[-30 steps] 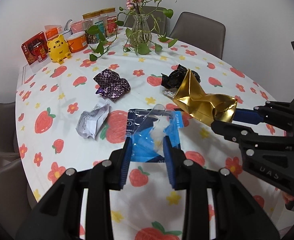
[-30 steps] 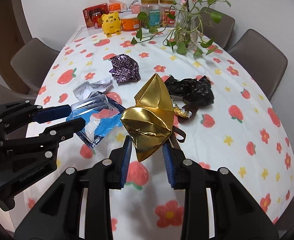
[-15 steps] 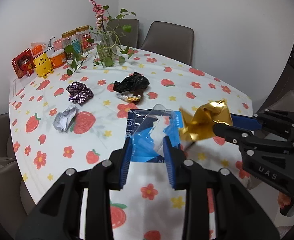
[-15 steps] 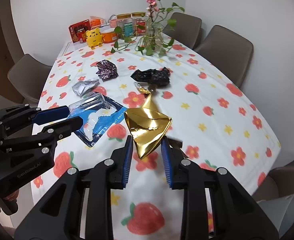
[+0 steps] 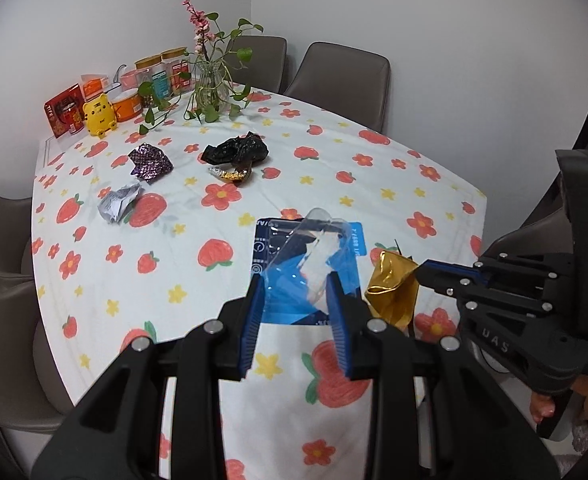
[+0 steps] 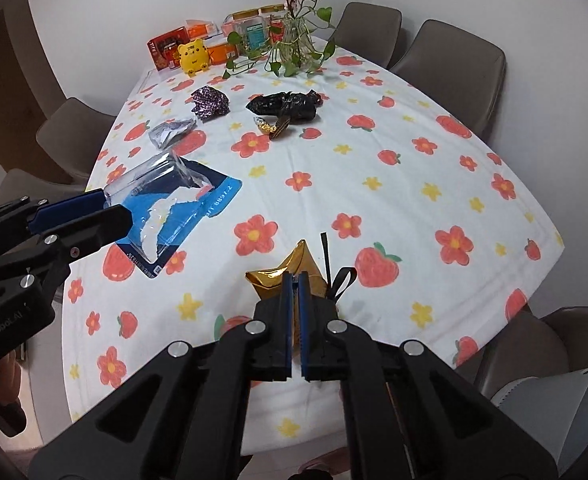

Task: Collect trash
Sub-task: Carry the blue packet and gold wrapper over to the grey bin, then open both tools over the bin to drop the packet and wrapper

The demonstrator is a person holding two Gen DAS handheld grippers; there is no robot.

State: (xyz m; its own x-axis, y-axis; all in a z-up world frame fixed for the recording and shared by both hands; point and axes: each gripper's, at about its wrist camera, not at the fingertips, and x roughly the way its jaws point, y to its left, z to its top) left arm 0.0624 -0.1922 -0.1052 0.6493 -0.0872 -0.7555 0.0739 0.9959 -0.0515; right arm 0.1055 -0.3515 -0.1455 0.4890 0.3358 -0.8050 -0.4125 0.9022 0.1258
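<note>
My left gripper (image 5: 296,298) is shut on a blue and clear plastic blister pack (image 5: 310,264), held above the table's near end; it also shows in the right wrist view (image 6: 173,204). My right gripper (image 6: 293,280) is shut tight on a crumpled gold foil wrapper (image 6: 289,276), seen beside the pack in the left wrist view (image 5: 394,292). Left on the table are a grey crumpled paper (image 5: 118,202), a purple wrapper (image 5: 149,162), a black plastic bag (image 5: 237,150) and a small gold wrapper (image 5: 231,174).
A vase with a plant (image 5: 209,84), jars, boxes and a yellow toy (image 5: 99,116) stand at the far end. Grey chairs (image 5: 338,76) surround the table. A white bin rim (image 6: 566,404) shows low at the right, beside the table's near corner.
Both grippers have pulled back and up from the table's middle toward its near end, each carrying its trash. The right gripper's jaws have closed tighter on the gold foil.
</note>
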